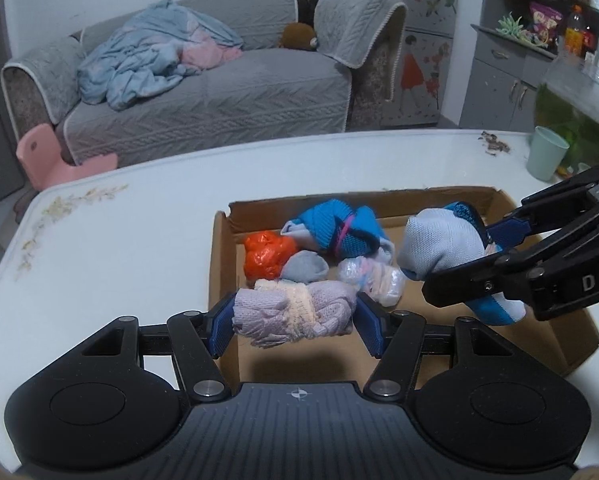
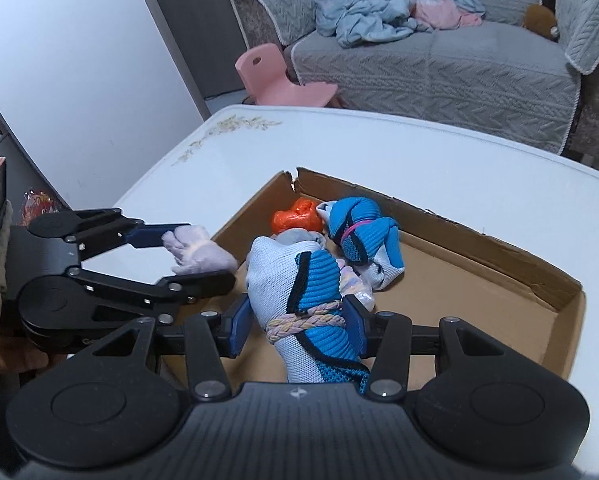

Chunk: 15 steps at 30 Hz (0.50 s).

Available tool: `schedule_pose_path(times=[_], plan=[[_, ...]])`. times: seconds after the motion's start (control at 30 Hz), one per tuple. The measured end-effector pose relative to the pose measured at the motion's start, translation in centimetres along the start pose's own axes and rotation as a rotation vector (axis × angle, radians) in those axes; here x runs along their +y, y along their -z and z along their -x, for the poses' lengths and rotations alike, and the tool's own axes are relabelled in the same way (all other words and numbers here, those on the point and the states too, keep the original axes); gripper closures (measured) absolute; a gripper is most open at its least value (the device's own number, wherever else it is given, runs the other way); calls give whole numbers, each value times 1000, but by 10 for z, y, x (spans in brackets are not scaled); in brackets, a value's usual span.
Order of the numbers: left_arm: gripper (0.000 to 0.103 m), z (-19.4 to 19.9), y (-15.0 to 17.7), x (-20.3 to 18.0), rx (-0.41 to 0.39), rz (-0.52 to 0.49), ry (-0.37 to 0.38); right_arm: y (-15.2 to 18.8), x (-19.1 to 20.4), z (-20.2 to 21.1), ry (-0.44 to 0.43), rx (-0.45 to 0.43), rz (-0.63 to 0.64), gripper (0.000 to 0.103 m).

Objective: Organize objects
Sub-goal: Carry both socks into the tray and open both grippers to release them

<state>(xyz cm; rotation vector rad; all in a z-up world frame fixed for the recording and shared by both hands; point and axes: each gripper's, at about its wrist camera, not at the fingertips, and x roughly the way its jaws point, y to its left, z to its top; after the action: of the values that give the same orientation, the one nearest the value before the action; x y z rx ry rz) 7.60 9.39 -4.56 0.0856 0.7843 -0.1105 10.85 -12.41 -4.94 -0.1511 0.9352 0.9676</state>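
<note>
Above the shallow brown cardboard tray [image 1: 575, 344]: left gripper [image 1: 295, 314] jaws clamp a lilac knitted sock roll [image 1: 295, 312]; right gripper [image 2: 297, 322] jaws clamp a blue-and-white sock bundle [image 2: 299, 280], seemingly tied with braided cord.

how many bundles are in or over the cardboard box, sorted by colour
Blue and white: 2, the tied sock bundle in the right gripper and another sock bundle lying in the cardboard box
Lavender knit: 1, in the left gripper
Orange plastic: 1
Grey: 1
Clear plastic: 1
Total: 6
</note>
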Motion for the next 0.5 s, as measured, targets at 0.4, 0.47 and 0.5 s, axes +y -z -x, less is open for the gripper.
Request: schedule_pose_path(times=[0.4, 0.47, 0.5], plan=[[35, -23, 8, 4, 43, 29, 54, 0, -2, -18, 4, 23, 3, 58], [35, -29, 11, 2, 62, 9, 42, 1, -2, -23, -1, 37, 0, 58], [35, -32, 12, 1, 67, -3, 32, 2, -2, -26, 2, 43, 5, 58]])
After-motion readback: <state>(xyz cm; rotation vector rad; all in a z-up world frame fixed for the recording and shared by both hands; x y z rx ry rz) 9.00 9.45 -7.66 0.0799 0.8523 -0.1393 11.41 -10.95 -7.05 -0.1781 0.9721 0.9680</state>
